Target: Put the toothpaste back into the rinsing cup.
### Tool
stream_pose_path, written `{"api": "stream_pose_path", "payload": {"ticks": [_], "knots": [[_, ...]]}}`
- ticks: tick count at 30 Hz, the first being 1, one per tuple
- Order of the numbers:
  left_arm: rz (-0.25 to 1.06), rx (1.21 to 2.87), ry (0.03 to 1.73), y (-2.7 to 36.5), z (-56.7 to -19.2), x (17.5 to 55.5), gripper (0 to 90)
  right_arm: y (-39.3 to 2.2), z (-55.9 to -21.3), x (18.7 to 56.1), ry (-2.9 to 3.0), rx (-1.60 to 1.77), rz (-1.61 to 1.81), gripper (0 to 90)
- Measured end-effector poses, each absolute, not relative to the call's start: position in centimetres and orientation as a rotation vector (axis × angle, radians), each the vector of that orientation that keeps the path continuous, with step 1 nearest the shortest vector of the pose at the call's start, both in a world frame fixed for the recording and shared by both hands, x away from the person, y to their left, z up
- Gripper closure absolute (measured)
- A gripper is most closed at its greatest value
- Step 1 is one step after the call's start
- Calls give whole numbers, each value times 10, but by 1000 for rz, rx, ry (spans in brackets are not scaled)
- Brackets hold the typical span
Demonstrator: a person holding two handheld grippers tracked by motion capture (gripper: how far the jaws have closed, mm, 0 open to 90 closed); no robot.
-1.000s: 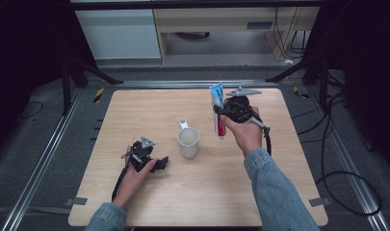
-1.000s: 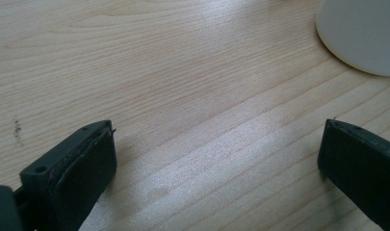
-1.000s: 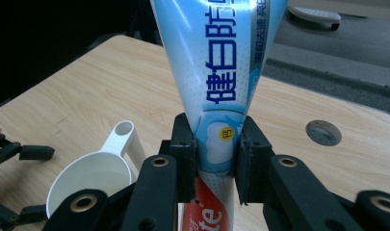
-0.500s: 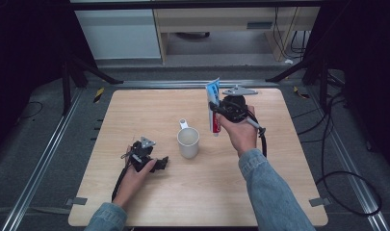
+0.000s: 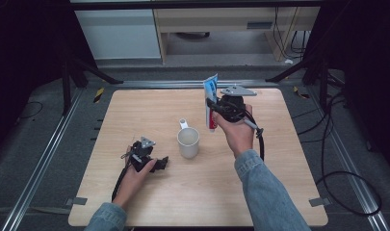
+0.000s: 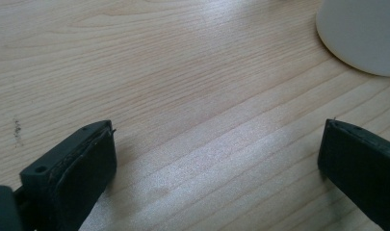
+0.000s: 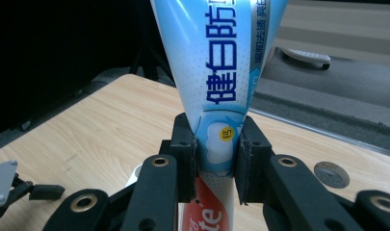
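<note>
Your right gripper carries black jaws with brass-ringed pivot holes, a grey three-cornered plate on top and a trailing black cable. Your left gripper is black, with a smaller grey plate that appears screw-fastened. You wear blue denim sleeves.

table: pale wood grain, smooth, soft sheen under the light
toothpaste tube: glossy plastic, printed blue, white and red
mug: white, smooth, matt-looking
right gripper: black matt plastic, metal rivets
left gripper: black matt, rough pad edges
sleeve: blue denim cloth
</note>
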State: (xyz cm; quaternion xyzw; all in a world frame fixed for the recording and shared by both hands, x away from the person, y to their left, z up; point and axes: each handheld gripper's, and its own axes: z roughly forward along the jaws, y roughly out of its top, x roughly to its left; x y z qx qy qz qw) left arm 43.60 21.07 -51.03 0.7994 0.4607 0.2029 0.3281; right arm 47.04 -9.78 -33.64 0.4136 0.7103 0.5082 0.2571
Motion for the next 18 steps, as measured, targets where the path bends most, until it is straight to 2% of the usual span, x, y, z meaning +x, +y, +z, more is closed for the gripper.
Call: {"api": "stream_pose_path", "payload": {"ticks": [18], "knots": [[531,2092,1206,211,-510,436,0,-91,-323,465,1864,1095,1490,731]]}}
